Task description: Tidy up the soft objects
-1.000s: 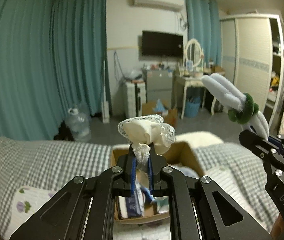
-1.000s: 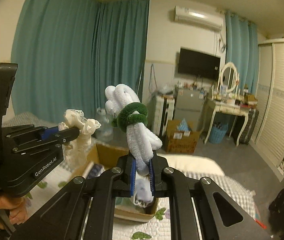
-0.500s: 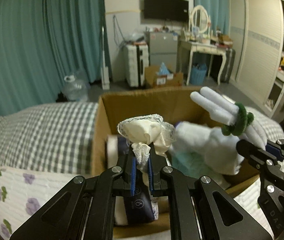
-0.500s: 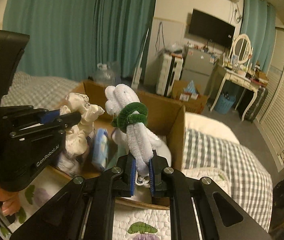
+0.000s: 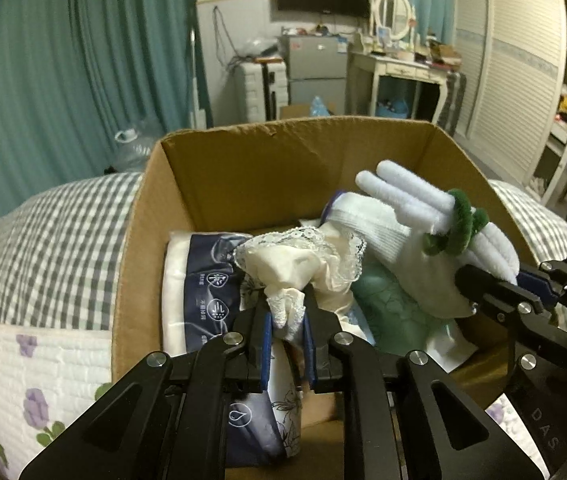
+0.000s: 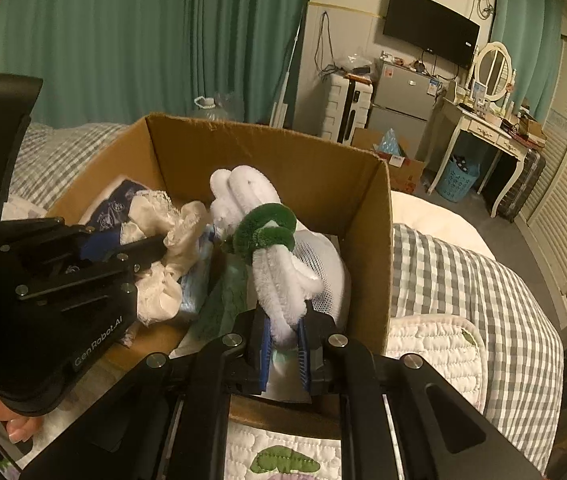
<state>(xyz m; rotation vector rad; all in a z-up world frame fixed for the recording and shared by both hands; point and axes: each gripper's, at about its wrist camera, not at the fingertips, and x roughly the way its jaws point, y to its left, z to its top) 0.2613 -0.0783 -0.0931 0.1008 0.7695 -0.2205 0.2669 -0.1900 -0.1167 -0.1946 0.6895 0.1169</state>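
An open cardboard box [image 5: 263,168] [image 6: 263,160] stands on the bed, filled with soft items. My left gripper [image 5: 286,312] [image 6: 159,246] hangs over the box's left half. A cream lace-trimmed cloth [image 5: 295,256] [image 6: 179,236] sits between its pads, which still touch it while the jaws are opening. My right gripper [image 6: 283,320] [image 5: 467,276] is shut on a white fuzzy bundle [image 6: 251,192] [image 5: 411,196] tied with a green fuzzy band [image 6: 263,232] [image 5: 455,224], held over the right half. Under them lie a navy-and-white tissue pack [image 5: 203,280], a white mesh item [image 6: 323,264] and a green cloth [image 5: 387,304].
The box rests on a grey checked bedcover [image 5: 63,232] and a white floral quilt [image 5: 23,380]. A person's hand [image 6: 3,432] holds the left gripper. Beyond the bed are teal curtains [image 5: 63,60], a small fridge [image 6: 403,96] and a white dressing table [image 6: 483,128].
Both grippers have come down and forward with their loads, from high above the bed to just over the box's contents. The left pads now stand slightly wider around the lace cloth.
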